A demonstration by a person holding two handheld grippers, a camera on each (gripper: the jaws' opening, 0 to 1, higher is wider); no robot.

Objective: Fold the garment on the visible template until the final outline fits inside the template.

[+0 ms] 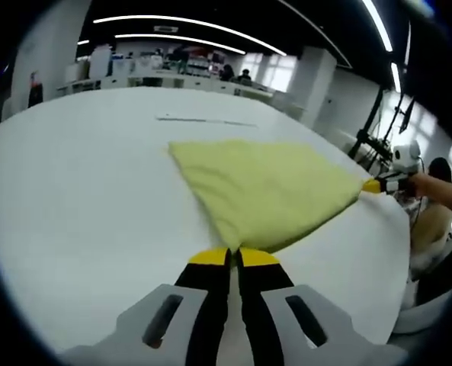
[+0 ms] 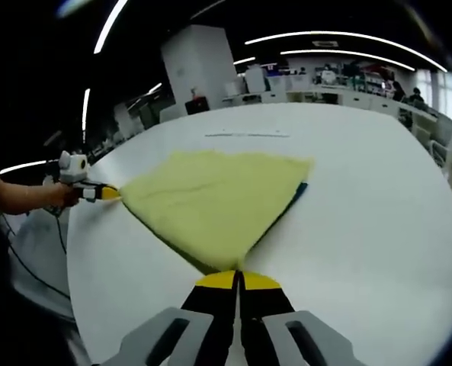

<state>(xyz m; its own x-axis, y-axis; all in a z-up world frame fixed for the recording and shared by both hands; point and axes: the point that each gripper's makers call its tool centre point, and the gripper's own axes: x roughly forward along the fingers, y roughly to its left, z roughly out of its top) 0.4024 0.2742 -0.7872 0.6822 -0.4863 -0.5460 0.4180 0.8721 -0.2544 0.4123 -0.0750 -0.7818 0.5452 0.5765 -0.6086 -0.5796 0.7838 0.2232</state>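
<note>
my left gripper and right gripper each pinch a corner of the yellow garment, jaws closed, stretching it over the white table. the right gripper view reveals a blue edge underneath.

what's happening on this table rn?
A person is working a yellow garment on a white table with two handheld grippers. The left gripper is shut on one corner, and the right gripper is shut on another, so the cloth is stretched taut between them. A thin line marking lies on the table beyond the garment. The fold isn't finished.
</note>
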